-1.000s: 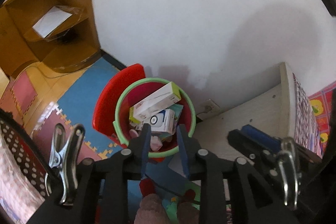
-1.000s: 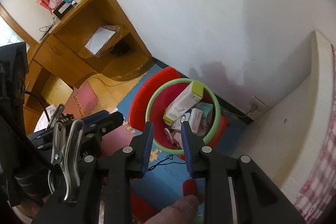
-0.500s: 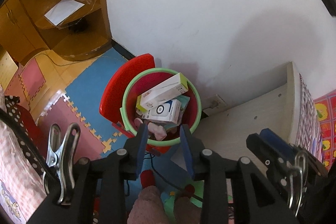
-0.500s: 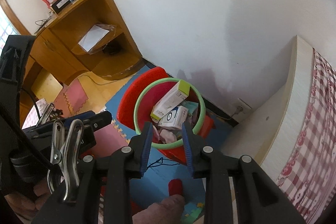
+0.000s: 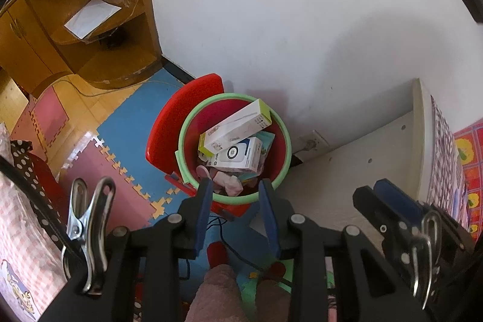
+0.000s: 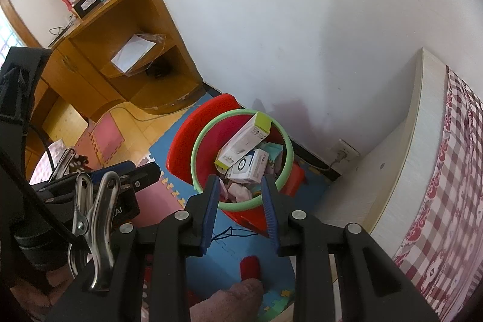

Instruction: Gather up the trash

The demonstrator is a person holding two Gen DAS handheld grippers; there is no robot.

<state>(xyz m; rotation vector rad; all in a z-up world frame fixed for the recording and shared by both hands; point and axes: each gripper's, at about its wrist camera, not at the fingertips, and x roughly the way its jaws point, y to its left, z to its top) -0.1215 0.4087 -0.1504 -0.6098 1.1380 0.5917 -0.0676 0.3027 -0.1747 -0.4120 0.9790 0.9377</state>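
Both grippers point down at the bin (image 5: 282,141), which sits on the floor by the wall (image 5: 302,20), between the wooden shelf unit (image 5: 75,29) and the bed (image 6: 422,141). Bin: red, green rim, stuffed with trash. A long white box (image 5: 235,125) with green ends leans on the rim, a smaller white box (image 5: 238,156) lies under it, and pink crumpled scraps (image 5: 229,181) sit near the front edge. A red lid (image 5: 172,122) stands against the bin's left side. Left gripper (image 5: 234,195): fingers spread, nothing between them. Right gripper (image 6: 240,190): fingers spread, empty. Both hover above the bin's near rim, not touching it.
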